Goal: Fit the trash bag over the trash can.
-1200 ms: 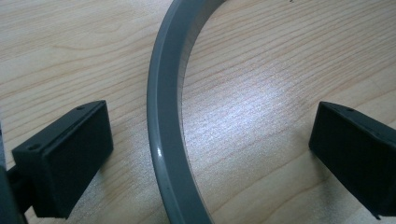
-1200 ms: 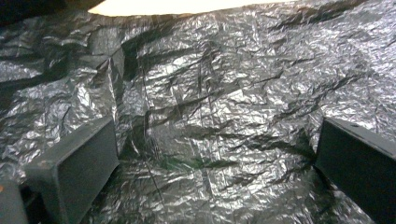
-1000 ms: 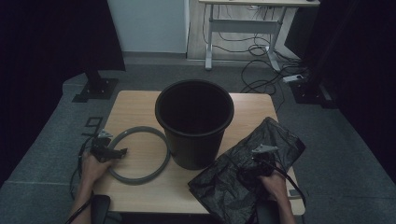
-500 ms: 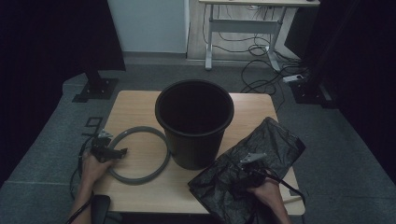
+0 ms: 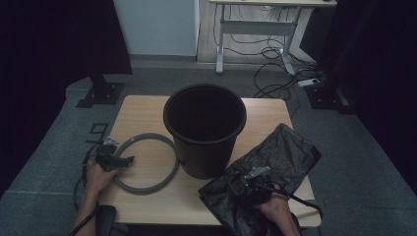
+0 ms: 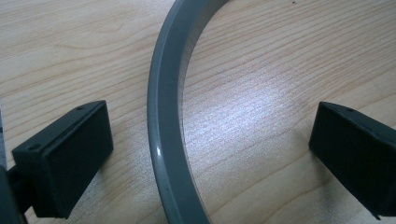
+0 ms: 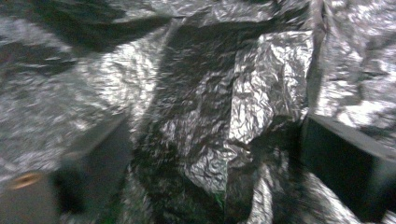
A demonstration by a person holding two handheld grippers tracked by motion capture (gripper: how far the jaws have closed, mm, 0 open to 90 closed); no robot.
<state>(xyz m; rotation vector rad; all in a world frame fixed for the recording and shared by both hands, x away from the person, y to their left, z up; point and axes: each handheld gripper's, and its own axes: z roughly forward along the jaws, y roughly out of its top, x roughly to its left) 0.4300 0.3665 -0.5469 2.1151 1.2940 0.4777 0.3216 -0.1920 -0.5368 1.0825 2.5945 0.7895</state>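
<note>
A grey ring [image 5: 147, 162] lies flat on the wooden table [image 5: 142, 115], left of a black bucket [image 5: 205, 129]. My left gripper [image 5: 118, 160] rests at the ring's left side. In the left gripper view it [image 6: 210, 158] is open, its jaws straddling the ring's band [image 6: 163, 116] without touching it. A crumpled black bin bag [image 5: 282, 158] lies at the right front. My right gripper [image 5: 243, 184] hovers low over the bag's near-left part. Its jaws have just been closing. They still stand apart, with loose folds of the bag [image 7: 261, 93] between them, so the right gripper [image 7: 219, 168] is open.
The bucket stands upright in the table's middle, between the two hands. The bag hangs over the table's front right corner. Beyond the table are a grey floor, a stand base [image 5: 101, 93], a desk frame [image 5: 255, 29] and cables [image 5: 275, 73].
My right gripper has moved left and nearer to the person across the bag. The left hand and the ring have stayed put.
</note>
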